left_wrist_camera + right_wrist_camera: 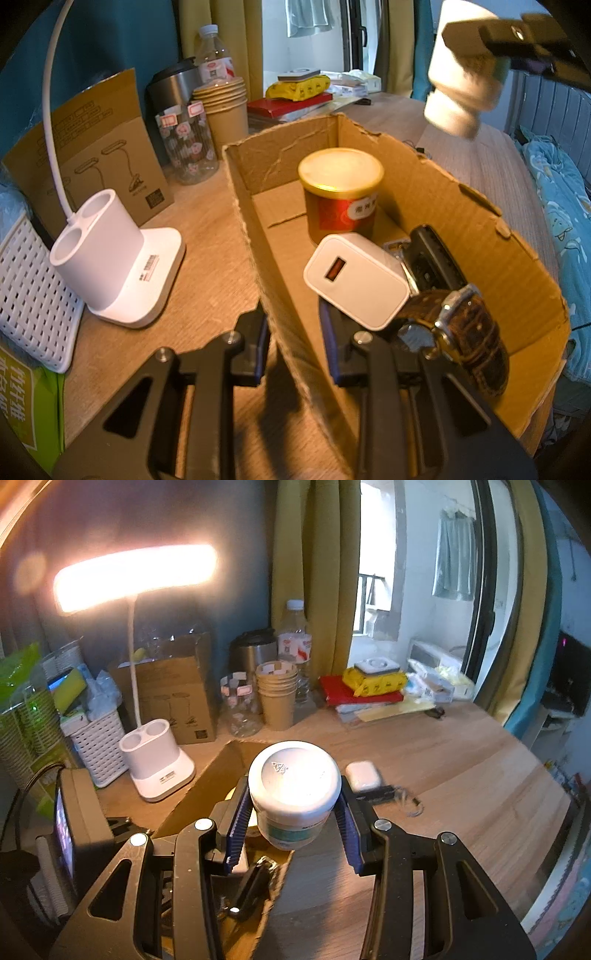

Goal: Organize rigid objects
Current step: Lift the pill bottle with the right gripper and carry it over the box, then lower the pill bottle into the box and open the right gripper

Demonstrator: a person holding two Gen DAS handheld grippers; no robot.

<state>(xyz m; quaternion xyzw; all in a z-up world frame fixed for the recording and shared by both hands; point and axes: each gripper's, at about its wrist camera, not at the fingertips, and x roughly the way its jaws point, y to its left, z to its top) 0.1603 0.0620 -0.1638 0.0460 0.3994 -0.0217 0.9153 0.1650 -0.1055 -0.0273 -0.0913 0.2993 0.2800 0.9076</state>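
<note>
My right gripper (295, 805) clamps a white jar (294, 792), carried in the air over the cardboard box (443, 206). Left gripper (293, 350) is nearly closed, pinching the box's near wall to steady it. Best move, imo: lower the jar upright into the free floor beside the gold-lidded tin (341, 195), clear of the charger (356, 280) & watch (465, 332). Only the left view shows the box contents; only the right shows the earbud case (362, 775) left on the surface (461, 775).

Warm and dim overall. Blazing glare off the lit desk lamp head (135, 576), washing onto the white jar lid (294, 775). Cool daylight through the window (380, 590). Motion-blurred white jar (463, 79) in left view. Heavy fisheye bending, black vignetted corners.
</note>
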